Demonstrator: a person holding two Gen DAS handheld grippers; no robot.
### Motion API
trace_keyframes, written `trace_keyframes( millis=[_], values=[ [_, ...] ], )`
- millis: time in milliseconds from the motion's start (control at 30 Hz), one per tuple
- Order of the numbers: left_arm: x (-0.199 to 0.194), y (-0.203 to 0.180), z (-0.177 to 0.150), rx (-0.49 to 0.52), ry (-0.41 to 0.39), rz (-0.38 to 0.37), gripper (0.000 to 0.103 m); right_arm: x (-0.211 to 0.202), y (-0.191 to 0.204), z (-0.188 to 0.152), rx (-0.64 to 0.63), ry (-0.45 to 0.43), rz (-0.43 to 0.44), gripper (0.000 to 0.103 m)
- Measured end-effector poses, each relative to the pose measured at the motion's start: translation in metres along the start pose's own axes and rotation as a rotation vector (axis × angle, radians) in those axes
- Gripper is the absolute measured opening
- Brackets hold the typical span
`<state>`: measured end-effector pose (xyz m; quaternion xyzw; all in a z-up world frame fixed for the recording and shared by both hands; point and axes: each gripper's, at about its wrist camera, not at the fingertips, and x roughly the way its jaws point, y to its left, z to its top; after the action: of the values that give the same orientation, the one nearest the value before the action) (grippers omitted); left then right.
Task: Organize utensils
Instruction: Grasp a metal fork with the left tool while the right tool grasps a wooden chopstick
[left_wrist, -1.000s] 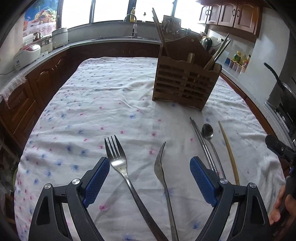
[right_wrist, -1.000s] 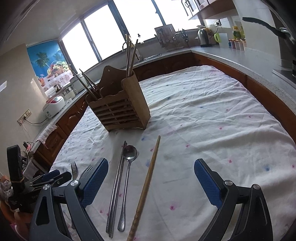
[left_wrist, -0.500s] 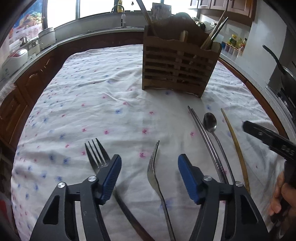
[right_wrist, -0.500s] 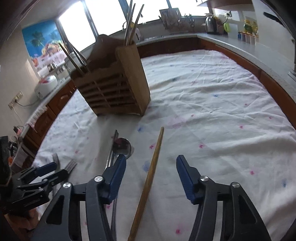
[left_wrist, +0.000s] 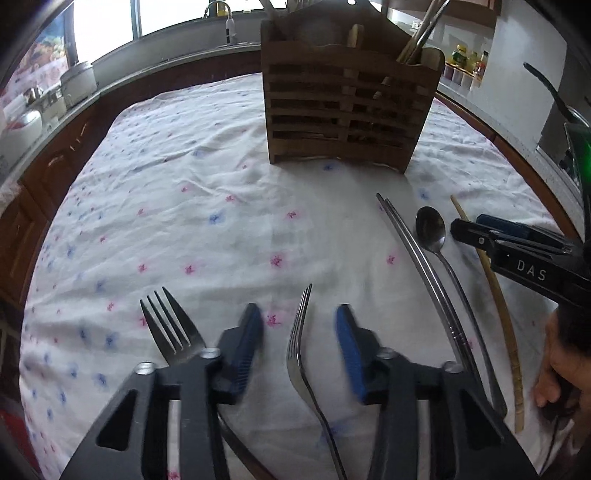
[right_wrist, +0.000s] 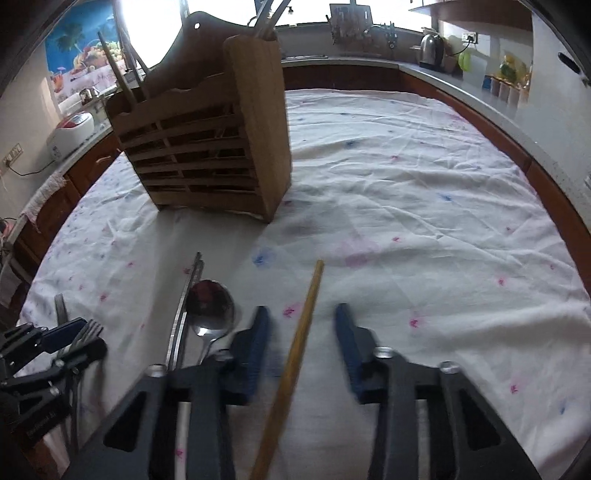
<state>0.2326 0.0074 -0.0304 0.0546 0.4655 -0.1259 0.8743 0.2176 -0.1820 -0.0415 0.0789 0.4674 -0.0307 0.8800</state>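
On the flowered tablecloth lie two forks, a pair of metal chopsticks, a spoon and a wooden chopstick. My left gripper straddles the right-hand fork; its jaws are closing, with a gap on both sides of the fork. The other fork lies just left of it. My right gripper straddles the wooden chopstick, jaws closing, pads clear of it. The slatted wooden utensil holder stands behind, with several utensils in it.
Kitchen counters and dark wood cabinets ring the table. A rice cooker sits at the left, a kettle and jars at the right. A hand holds the right gripper near the table's edge.
Both grippers have come down and forward toward the cloth, and their jaws have narrowed a lot. The left one shifted from spanning both forks to spanning only the right fork.
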Motion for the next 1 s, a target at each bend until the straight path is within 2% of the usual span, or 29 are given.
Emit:
trace_keyframes(
  millis=[33,100,200,367,500,767,1000],
  values=[
    [0.0,0.0,0.0,0.003,-0.001,0.002,0.024,0.0,-0.002,0.0,0.003,0.0,-0.008,0.019],
    [0.001,0.0,0.001,0.004,-0.001,-0.006,0.011,0.001,-0.005,0.001,0.009,0.0,0.0,0.013],
    [0.002,-0.002,0.002,0.013,-0.001,-0.002,0.005,0.002,-0.005,0.001,0.013,0.0,0.019,0.009],
    [-0.006,0.004,0.001,-0.022,-0.002,-0.039,0.001,-0.003,-0.015,-0.001,0.094,0.012,0.124,0.006],
    [-0.019,0.014,0.001,-0.064,-0.021,-0.081,0.001,-0.019,-0.015,-0.005,0.098,-0.011,0.154,0.006],
    [-0.053,0.029,-0.005,-0.123,-0.089,-0.157,0.001,-0.068,-0.013,-0.009,0.1,-0.11,0.239,0.006],
    [-0.093,0.036,-0.015,-0.135,-0.178,-0.184,0.001,-0.109,-0.015,-0.008,0.106,-0.2,0.27,0.006]
  ],
)
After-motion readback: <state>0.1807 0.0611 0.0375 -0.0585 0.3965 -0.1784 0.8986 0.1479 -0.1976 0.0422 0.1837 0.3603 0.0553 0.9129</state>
